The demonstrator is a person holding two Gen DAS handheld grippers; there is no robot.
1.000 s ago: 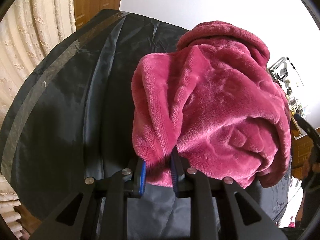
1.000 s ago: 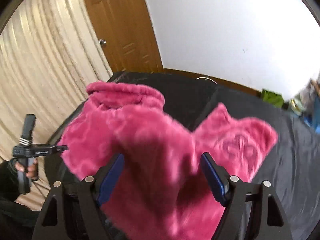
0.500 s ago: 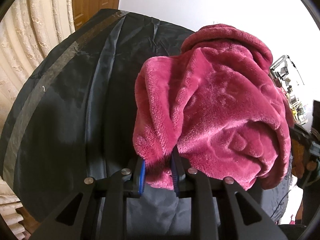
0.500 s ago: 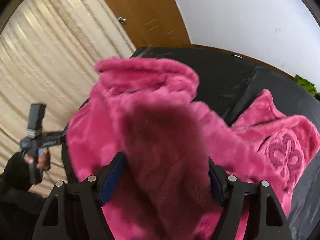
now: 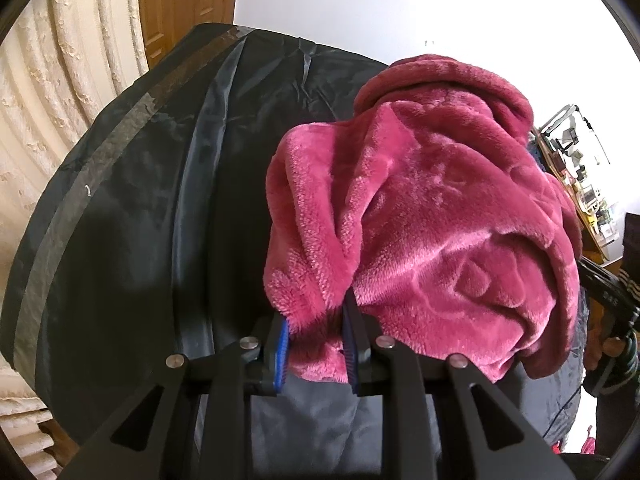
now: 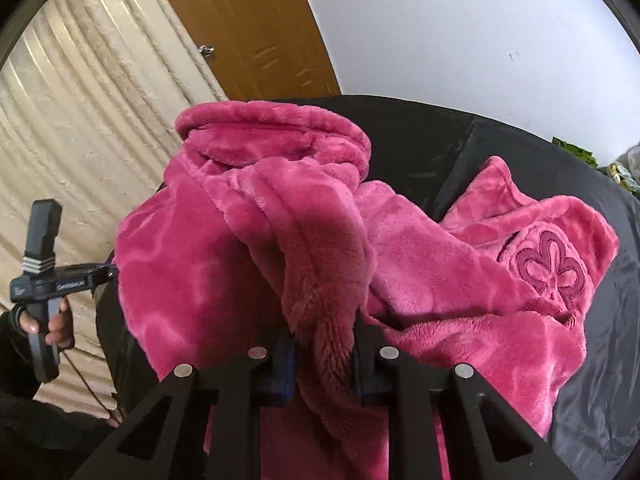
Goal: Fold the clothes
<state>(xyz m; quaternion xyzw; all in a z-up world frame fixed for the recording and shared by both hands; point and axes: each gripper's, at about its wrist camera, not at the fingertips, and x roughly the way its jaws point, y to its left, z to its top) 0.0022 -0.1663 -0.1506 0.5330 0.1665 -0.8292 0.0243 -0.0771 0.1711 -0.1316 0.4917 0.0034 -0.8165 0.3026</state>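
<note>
On the black sheet (image 5: 132, 208) covering the table lies a bunched pink fleece garment (image 6: 248, 248), a flower emblem (image 6: 550, 268) stitched on its spread right part. Both tools grip it: the left gripper (image 5: 316, 346) is clamped on a fuzzy edge fold, and the right gripper (image 6: 324, 354), whose jaws have just been closing, pinches a thick roll of fleece. Behind stand a cream curtain (image 6: 80, 128) and wooden door (image 6: 256, 28).

Both wrist cameras look steeply down along their own jaws, very close to the pink fleece garment (image 5: 432, 216) (image 6: 248, 248), which both views share, lying on the black-covered bench (image 5: 132, 208) (image 6: 612, 320).
</note>
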